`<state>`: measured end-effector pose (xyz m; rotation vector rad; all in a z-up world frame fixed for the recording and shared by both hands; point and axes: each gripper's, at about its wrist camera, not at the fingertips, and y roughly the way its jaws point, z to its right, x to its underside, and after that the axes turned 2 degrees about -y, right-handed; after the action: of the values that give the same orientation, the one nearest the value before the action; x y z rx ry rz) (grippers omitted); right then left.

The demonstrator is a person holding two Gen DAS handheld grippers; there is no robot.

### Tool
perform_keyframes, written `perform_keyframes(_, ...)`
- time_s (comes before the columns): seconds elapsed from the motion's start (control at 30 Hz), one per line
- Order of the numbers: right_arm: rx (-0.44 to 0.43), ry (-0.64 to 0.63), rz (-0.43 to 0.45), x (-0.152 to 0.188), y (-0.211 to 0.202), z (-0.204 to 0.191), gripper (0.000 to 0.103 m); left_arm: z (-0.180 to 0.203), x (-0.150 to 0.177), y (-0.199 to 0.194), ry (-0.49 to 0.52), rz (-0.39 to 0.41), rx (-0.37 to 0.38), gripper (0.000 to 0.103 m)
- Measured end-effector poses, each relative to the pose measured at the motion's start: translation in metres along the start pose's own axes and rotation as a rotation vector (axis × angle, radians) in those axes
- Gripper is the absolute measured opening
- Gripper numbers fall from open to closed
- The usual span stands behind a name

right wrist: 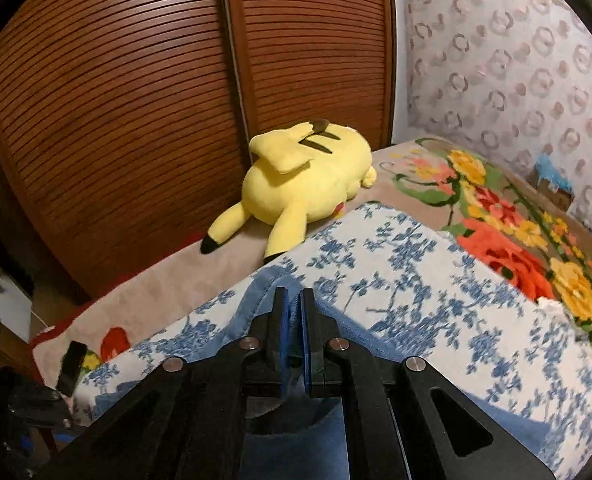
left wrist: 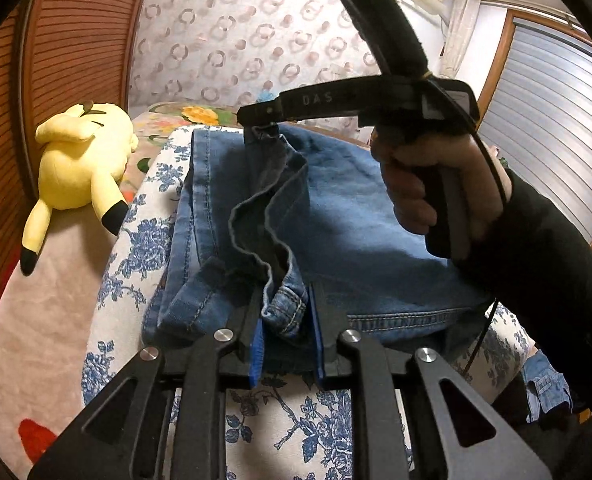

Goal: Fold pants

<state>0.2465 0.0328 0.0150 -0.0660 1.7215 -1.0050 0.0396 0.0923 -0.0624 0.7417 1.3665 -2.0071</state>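
Mid-fold: left gripper (left wrist: 286, 320) grasps the hem of the jeans (left wrist: 355, 216); right gripper (left wrist: 262, 130), at 12 o'clock, clenched on denim. Next, probably lay both corners flat together.

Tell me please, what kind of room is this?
Most likely a bedroom at home. A bed spread with a flowered blanket, a yellow plush toy lying on it, and slatted wooden wardrobe doors behind all suggest this. Blue jeans lie on a blue-and-white floral cloth.
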Motion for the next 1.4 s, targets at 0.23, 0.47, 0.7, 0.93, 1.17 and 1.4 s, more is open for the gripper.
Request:
perform_keyframes(0.23,-0.006,0.026,0.077,0.002,-0.033,0.004,0.04,0.002,0.006,-0.005,-0.01,-0.004,-0.013,0.019)
perform_keyframes(0.47,0.049,0.05,0.107,0.031,-0.084,0.005,0.043,0.005,0.004,-0.014,-0.012,0.015,-0.054,0.03)
perform_keyframes(0.7,0.131,0.112,0.07,0.091,-0.121,0.019,0.043,0.0,-0.007,-0.026,-0.027,0.058,-0.12,0.047)
perform_keyframes(0.93,0.204,0.168,0.039,0.137,-0.144,0.027,0.043,0.013,-0.031,-0.022,0.054,0.074,-0.13,0.047)
perform_keyframes(1.17,0.219,0.177,0.021,0.157,-0.16,0.022,0.049,0.019,-0.067,0.017,0.118,0.029,-0.133,0.047)
perform_keyframes(1.4,0.205,0.204,0.014,0.176,-0.166,0.028,0.051,0.001,-0.089,0.062,0.124,-0.077,-0.157,0.037)
